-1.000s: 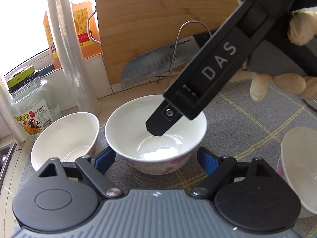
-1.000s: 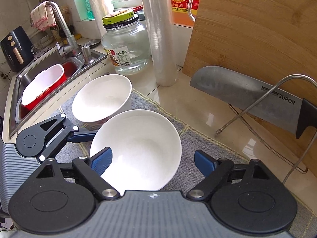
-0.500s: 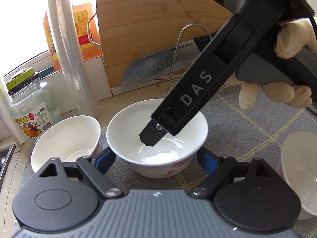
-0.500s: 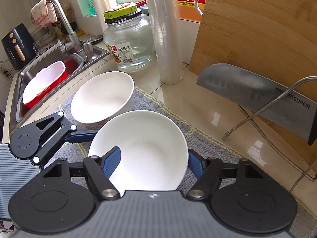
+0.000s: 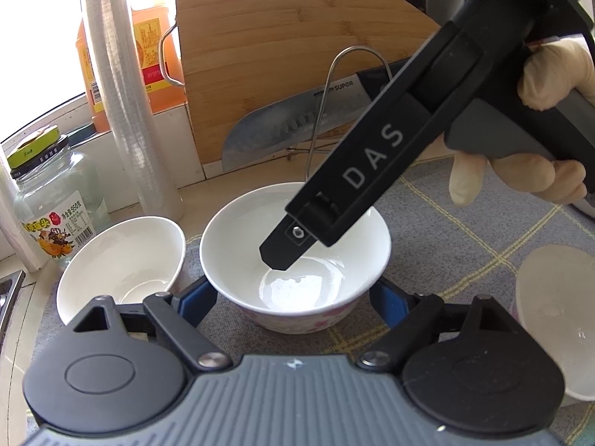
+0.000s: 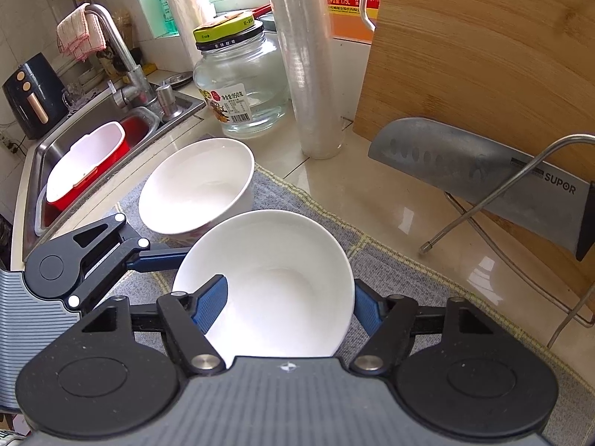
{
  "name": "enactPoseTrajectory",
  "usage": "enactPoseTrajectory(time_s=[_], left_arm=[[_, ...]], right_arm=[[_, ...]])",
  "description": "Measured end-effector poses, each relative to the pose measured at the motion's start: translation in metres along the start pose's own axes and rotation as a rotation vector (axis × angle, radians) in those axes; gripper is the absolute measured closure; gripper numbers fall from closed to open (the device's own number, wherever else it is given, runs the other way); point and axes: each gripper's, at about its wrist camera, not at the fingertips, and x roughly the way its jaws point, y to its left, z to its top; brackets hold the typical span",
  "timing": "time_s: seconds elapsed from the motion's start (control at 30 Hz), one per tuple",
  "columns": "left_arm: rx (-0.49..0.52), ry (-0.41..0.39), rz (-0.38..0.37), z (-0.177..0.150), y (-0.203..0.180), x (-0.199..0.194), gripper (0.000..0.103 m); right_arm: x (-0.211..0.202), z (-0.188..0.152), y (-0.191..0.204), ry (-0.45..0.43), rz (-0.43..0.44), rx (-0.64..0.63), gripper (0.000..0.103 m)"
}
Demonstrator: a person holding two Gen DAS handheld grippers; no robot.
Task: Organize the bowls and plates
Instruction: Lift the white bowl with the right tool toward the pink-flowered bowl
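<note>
A white bowl with pink flowers [image 5: 297, 297] stands on the grey checked mat [image 5: 465, 238]. My right gripper [image 6: 286, 297] reaches down from the upper right and is shut on this bowl [image 6: 282, 282], its blue pads [image 6: 366, 310] pressing its left and right sides. In the left wrist view one black finger [image 5: 279, 256] shows over the bowl's inside. My left gripper [image 5: 292, 297] is open, its pads flanking the bowl's lower wall; its finger [image 6: 160, 260] runs along the bowl's left side. A second white bowl [image 5: 119, 260] [image 6: 197, 186] sits just left, and a third [image 5: 554, 316] at the right edge.
Behind the mat a cleaver [image 6: 476, 171] rests on a wire rack [image 6: 502, 193] against a bamboo board [image 6: 483, 55]. A cling-film roll [image 6: 308, 74], a glass jar [image 6: 241, 81] and an orange bottle [image 5: 148, 55] stand at the back. The sink [image 6: 111, 141] with a red-and-white tub lies left.
The right gripper's pads have closed in from a wider stance onto the flowered bowl's sides. The left gripper and the other bowls have stayed put.
</note>
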Motion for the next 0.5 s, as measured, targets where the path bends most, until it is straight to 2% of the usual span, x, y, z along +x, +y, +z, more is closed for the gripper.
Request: enactPoseTrajectory(time_s=[0.5], left_arm=[[0.030, -0.003, -0.057, 0.011, -0.015, -0.044, 0.014]], right_arm=[[-0.052, -0.013, 0.015, -0.013, 0.030, 0.051, 0.026]])
